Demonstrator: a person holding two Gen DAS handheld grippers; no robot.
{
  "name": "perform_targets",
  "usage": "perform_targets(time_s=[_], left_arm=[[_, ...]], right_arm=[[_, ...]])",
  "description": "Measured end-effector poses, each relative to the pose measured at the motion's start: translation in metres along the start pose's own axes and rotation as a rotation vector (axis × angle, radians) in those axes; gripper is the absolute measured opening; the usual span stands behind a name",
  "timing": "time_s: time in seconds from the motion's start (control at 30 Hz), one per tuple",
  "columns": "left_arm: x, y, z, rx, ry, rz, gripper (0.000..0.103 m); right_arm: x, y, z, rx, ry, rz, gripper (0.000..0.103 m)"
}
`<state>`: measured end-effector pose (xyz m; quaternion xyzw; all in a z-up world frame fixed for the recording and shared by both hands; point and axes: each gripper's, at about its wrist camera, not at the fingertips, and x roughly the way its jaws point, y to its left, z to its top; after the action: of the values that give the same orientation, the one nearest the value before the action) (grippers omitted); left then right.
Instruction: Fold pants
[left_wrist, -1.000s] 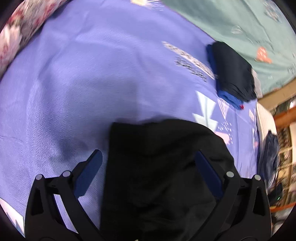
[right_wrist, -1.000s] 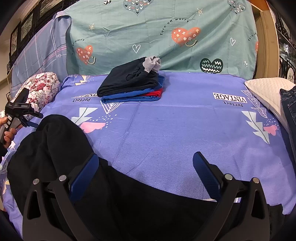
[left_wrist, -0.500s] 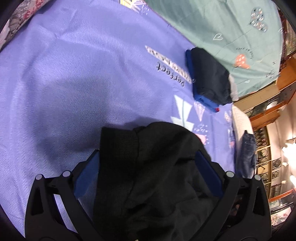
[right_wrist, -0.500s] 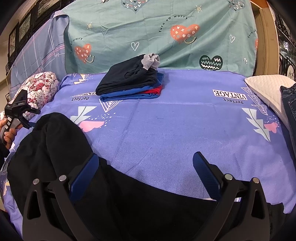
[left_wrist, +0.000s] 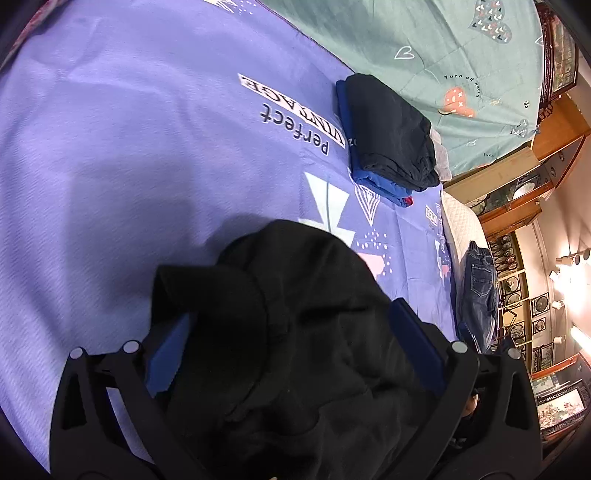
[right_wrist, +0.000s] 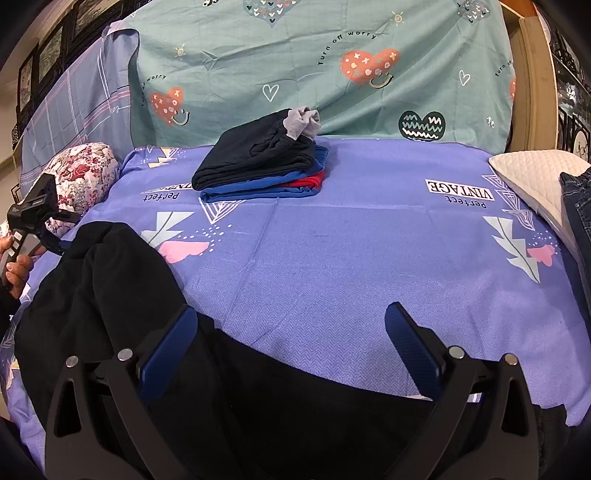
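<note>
Black pants (right_wrist: 122, 295) lie bunched on the purple bedsheet (right_wrist: 351, 258) at the near left, with one part running along the near edge under my right gripper. In the left wrist view the pants (left_wrist: 288, 332) are heaped between the wide-apart blue fingers of my left gripper (left_wrist: 291, 336), and the cloth covers the left fingertip. My right gripper (right_wrist: 291, 332) is open above the pants' edge and the sheet. The left gripper (right_wrist: 33, 214), hand-held, also shows at the far left of the right wrist view.
A stack of folded clothes (right_wrist: 258, 162), dark on top with blue and red below, sits at the back of the bed against a teal heart-print sheet (right_wrist: 314, 66). A floral pillow (right_wrist: 81, 177) is at the left. A white pillow (right_wrist: 535, 173) and jeans (right_wrist: 576, 206) are at the right.
The left wrist view has swung and tilted, bringing the folded stack and room shelves more into view; the black pants now bunch higher between its fingers. The right gripper has barely moved.
</note>
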<state>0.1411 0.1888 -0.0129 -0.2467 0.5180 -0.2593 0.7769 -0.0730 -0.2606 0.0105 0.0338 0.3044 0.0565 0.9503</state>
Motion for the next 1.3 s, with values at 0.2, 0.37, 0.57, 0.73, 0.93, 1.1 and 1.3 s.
perform_targets(time_s=[0.2,0.37,0.57,0.73,0.93,1.1,1.3], left_arm=[[0.027,-0.005,0.011,-0.063,-0.014,0.126,0.1],[0.022,-0.02,0.008,-0.023,-0.039,0.243,0.073],[0.034,-0.03,0.008,0.072,0.009,0.243,0.098],[0.039,-0.025,0.014,0.026,-0.042,0.3,0.062],[-0.001,-0.028,0.008,-0.002,-0.188,0.295,0.036],[-0.057,-0.041,-0.006,0.016,-0.342,0.249,0.036],[-0.108,-0.05,-0.023,0.032,-0.436,0.218,0.036]], right_arm=[[-0.006,0.003,0.002,-0.012,-0.017,0.019,0.102],[-0.052,0.004,0.003,-0.067,-0.009,0.072,0.102],[-0.123,-0.062,-0.003,-0.211,0.017,-0.162,0.102],[-0.146,-0.089,-0.027,-0.327,0.171,-0.089,0.102],[-0.115,-0.043,-0.06,-0.517,0.3,0.031,0.074],[-0.063,-0.028,-0.068,-0.525,0.447,0.08,0.038],[-0.049,-0.026,-0.058,-0.565,0.514,0.112,0.019]])
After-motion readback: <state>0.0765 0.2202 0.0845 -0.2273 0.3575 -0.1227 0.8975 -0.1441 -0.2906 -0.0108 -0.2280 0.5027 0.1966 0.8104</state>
